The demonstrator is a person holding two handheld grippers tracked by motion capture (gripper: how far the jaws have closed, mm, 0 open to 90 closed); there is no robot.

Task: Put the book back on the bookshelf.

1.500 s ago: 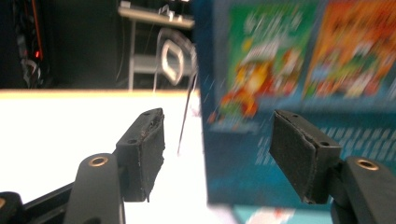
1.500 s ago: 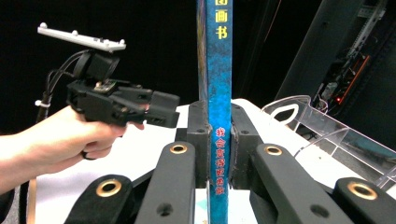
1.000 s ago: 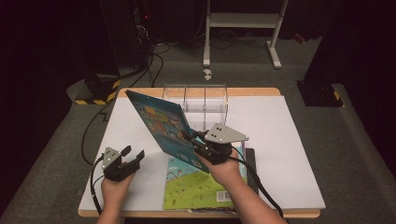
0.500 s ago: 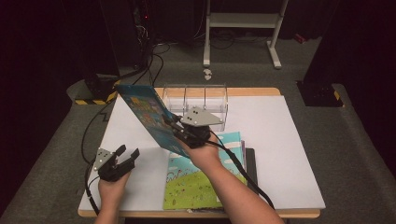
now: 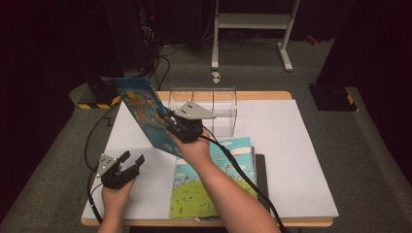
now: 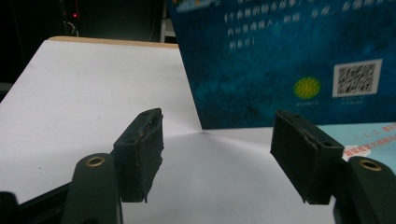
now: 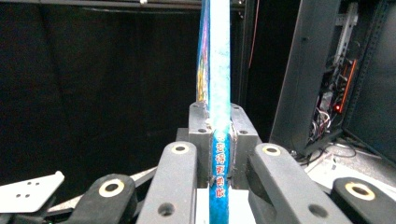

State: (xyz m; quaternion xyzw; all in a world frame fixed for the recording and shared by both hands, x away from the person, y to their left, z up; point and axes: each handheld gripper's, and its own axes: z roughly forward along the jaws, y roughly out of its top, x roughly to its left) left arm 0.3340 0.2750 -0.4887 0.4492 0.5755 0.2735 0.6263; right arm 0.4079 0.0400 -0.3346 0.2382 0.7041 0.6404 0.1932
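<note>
Right claw (image 5: 171, 125) pinches thin blue picture book (image 5: 141, 109) upright mid-carry; left claw (image 5: 132, 161) spread, empty; next: slot into clear plastic rack (image 5: 221, 104).

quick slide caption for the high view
Right gripper holds a blue book upright over the white table; left gripper waits open.

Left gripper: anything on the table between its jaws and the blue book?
No. In the left gripper view, bare white table separates the open left gripper from the blue book.
</note>
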